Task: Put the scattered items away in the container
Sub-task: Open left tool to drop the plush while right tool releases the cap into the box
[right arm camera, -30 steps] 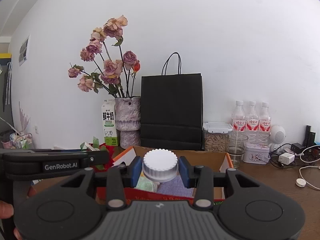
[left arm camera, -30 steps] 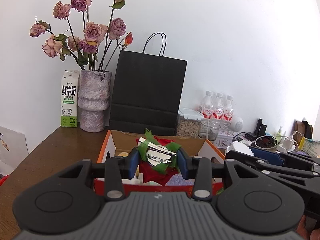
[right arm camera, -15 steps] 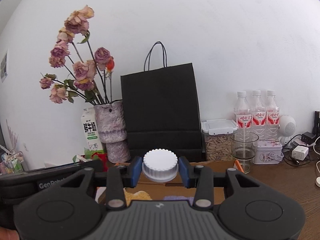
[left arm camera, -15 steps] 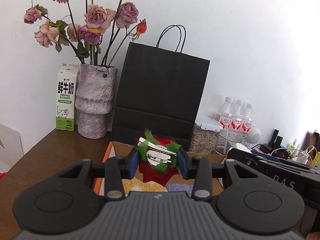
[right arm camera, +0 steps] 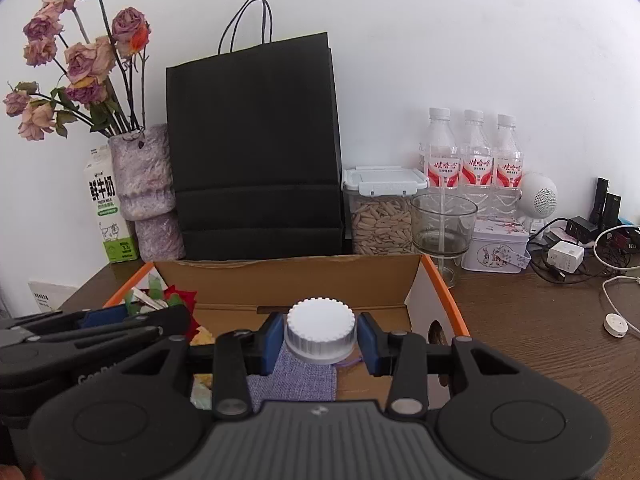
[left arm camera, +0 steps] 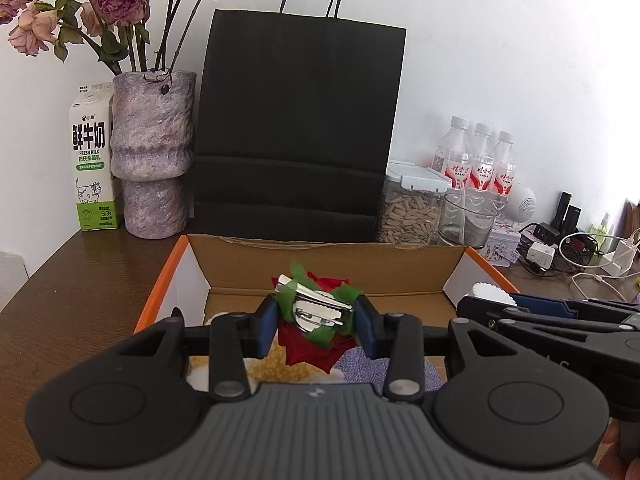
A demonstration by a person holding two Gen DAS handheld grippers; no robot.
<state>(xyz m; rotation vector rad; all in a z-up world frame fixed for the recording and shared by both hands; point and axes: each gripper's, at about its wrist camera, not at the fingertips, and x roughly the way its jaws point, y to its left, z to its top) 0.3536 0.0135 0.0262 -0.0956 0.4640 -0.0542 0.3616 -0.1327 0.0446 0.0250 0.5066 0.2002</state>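
The red flower hair clip [left arm camera: 316, 316], green leaves and a silver metal clasp on its back, sat pinched between the blue pads [left arm camera: 269, 326] of my left gripper [left arm camera: 316, 326], held in the air above the open cardboard box [left arm camera: 320, 264]. The white ribbed cap [right arm camera: 320, 330] was pinched the same way in my right gripper [right arm camera: 320, 338], its pads pressed against both sides, and it too hung over the box, nearer the right-hand wall. Inside the box, below the two held things, lay a purple woven cloth [right arm camera: 292, 380], partly hidden by my grippers, and beside it something yellow and fuzzy [left arm camera: 276, 368] that I could not make out. The box had orange edges and stood on the dark wooden table [right arm camera: 540, 332]. My grippers were side by side, each showing at the edge of the other's view. Just behind the box stood a black paper bag [left arm camera: 298, 128], with a mottled purple vase [left arm camera: 150, 160] of dried roses and a milk carton [left arm camera: 92, 160] to its left. To its right were a lidded jar of seeds [right arm camera: 382, 212], a glass cup [right arm camera: 442, 224], three water bottles [right arm camera: 474, 152], a small tin [right arm camera: 498, 248] and a tangle of chargers and cables [right arm camera: 580, 248].
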